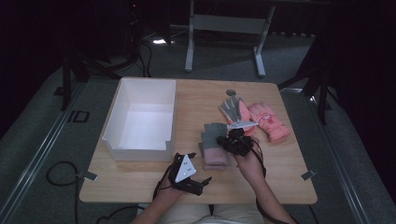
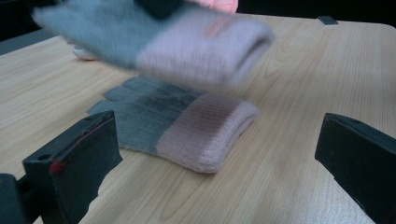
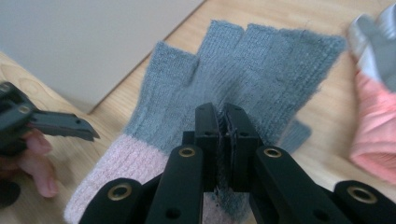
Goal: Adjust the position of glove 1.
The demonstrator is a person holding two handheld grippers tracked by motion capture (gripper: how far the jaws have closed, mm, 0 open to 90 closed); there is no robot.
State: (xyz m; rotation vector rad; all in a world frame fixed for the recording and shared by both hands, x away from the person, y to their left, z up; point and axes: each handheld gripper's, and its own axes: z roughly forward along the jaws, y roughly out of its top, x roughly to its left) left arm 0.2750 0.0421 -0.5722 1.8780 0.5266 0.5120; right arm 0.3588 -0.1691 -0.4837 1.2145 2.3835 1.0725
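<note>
Two grey knit gloves with pink cuffs sit right of centre. One glove (image 2: 177,126) lies flat on the wooden table (image 1: 280,163). The other glove (image 3: 243,70) hangs just above it, blurred in the left gripper view (image 2: 154,42), with its grey part pinched. My right gripper (image 3: 223,140) is shut on that raised glove, and in the high view it (image 1: 238,142) stands over the pair (image 1: 214,147). My left gripper (image 2: 219,154) is open with nothing between its jaws and faces the lying glove. It (image 1: 194,181) rests near the table's front edge.
A white open bin (image 1: 142,116) stands on the left half of the table, and its wall (image 3: 93,37) is close to the gloves. A pair of pink and grey padded gloves (image 1: 261,119) lies behind and to the right, near the raised glove (image 3: 373,126).
</note>
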